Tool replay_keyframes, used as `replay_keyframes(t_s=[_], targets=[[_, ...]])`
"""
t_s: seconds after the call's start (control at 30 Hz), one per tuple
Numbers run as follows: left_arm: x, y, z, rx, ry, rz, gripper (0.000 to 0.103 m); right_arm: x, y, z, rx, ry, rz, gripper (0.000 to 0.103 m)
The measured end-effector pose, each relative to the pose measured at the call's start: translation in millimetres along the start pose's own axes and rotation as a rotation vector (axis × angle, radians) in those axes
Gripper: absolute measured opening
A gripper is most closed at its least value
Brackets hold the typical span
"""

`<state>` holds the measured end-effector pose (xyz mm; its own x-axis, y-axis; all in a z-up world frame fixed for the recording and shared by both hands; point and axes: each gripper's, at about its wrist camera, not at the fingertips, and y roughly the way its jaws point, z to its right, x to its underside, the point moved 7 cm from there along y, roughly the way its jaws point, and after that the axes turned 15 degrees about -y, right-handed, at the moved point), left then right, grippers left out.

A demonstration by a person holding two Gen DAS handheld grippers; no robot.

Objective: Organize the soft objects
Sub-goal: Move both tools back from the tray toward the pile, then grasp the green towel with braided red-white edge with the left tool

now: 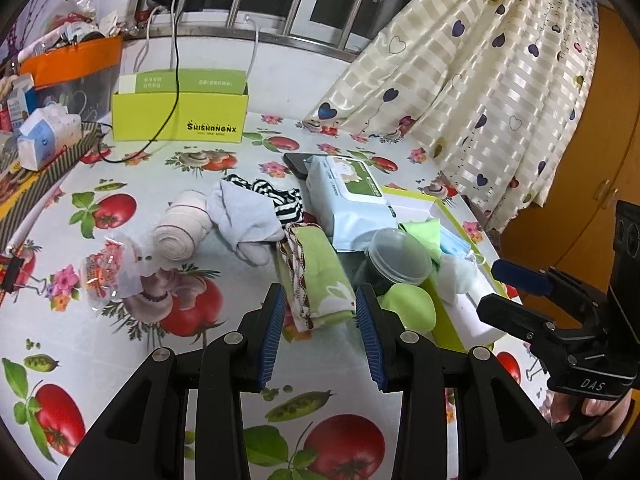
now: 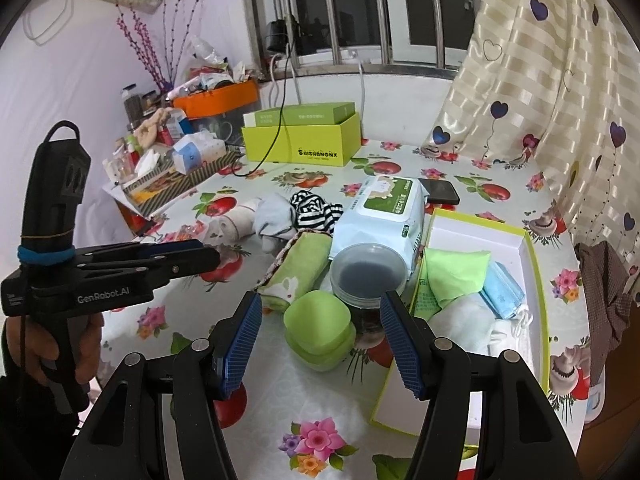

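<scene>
Table point(image 1: 120, 344): box point(image 1: 180, 116) reads "SHISHANGNX".

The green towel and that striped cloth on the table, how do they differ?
The green towel is plain green with a patterned trim and lies neatly rolled or folded; the striped cloth is black and white and lies crumpled in a heap. The towel sits nearer, right ahead of the open left gripper; the cloth lies farther back. Both are soft and rest on the table, outside the box.
</scene>
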<state>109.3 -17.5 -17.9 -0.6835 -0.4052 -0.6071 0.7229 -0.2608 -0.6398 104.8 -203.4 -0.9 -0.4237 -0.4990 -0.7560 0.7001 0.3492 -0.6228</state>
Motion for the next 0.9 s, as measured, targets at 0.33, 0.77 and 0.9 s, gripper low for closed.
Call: replay_keyframes(t_s=[0.33, 0.77, 0.9], targets=[[-6, 41, -4, -0.012, -0.043, -0.046, 0.038, 5, 9, 10, -0.005, 0.017, -0.008, 0.062], [2, 106, -7, -0.038, -0.054, -0.169, 0.043, 12, 26, 30, -0.005, 0.05, -0.029, 0.062], [5, 113, -2, -0.064, -0.013, -0.168, 0.043, 13, 29, 32, -0.008, 0.053, -0.032, 0.062]])
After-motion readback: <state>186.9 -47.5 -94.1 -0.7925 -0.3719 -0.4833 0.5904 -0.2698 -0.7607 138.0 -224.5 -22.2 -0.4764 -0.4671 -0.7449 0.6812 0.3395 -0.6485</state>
